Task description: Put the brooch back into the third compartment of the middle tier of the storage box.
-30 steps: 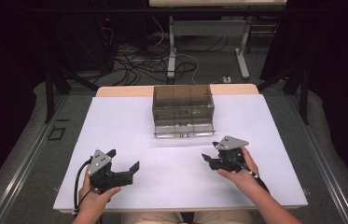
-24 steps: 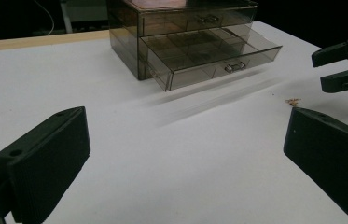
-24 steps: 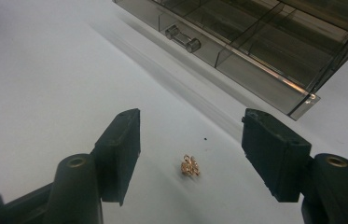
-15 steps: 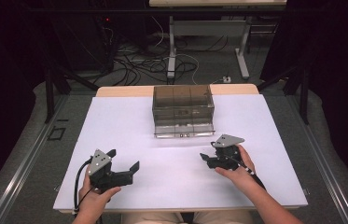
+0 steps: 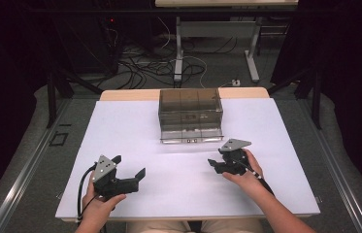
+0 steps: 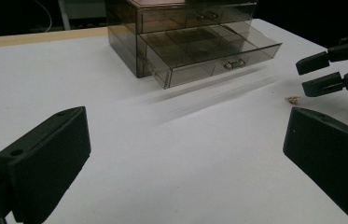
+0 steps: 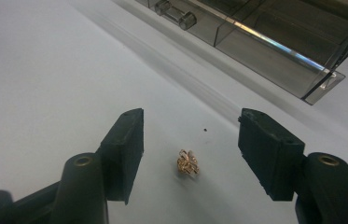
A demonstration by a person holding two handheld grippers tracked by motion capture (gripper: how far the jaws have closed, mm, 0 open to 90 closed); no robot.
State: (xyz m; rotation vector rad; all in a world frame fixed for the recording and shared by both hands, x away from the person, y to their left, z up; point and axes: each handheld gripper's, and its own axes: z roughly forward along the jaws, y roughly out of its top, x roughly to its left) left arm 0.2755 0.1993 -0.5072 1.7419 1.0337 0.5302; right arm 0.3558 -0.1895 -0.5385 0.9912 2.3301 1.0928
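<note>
My right tool (image 5: 216,164) low over white tabletop (image 5: 169,194), jaws apart and just been closing, nothing pinched yet. Small gold trinket (image 7: 188,163) lies on tabletop between my right jaws, touching neither pad. Same trinket (image 6: 292,98) seen just below right tool's tips (image 6: 318,74) from left gripper view. My left tool (image 5: 129,173) released, jaws wide, hovering near front left, well apart from trinket. Smoky plastic drawer box (image 5: 190,108) at back centre, bottom drawer (image 6: 209,58) pulled out, near right tool.
</note>
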